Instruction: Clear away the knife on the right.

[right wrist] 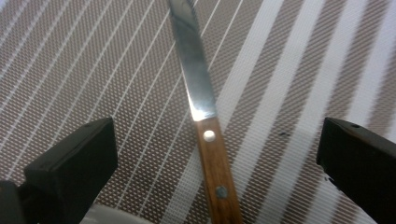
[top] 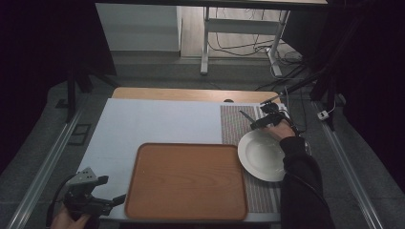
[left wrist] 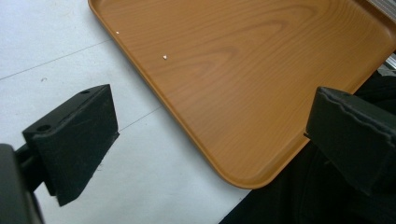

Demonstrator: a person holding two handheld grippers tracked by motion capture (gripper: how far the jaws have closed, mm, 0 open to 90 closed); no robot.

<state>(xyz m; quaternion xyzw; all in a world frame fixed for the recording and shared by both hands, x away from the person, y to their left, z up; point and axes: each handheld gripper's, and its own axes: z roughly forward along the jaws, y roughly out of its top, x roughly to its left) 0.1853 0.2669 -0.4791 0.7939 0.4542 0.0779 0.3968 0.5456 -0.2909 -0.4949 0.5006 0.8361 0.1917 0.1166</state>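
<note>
Knife [right wrist: 205,116] on striped mat [right wrist: 289,70] beyond plate [top: 261,155], between spread jaws of empty right gripper [right wrist: 212,154]; stiff, light, sharp-bladed, probably best gripped by wooden handle; left gripper [left wrist: 210,140] open.

Two hand-held black two-jaw grippers, both with jaws spread wide.

The left black two-jaw gripper [top: 111,190], topped by a grey three-cornered plate, sits at the table's near left corner in the person's left hand [top: 67,220], its jaws far apart and empty. The right black two-jaw gripper [top: 252,117] reaches toward the far right edge, held by the right hand [top: 282,130] on a dark-sleeved forearm [top: 301,181], its jaws parted wide, gripping nothing.
</note>
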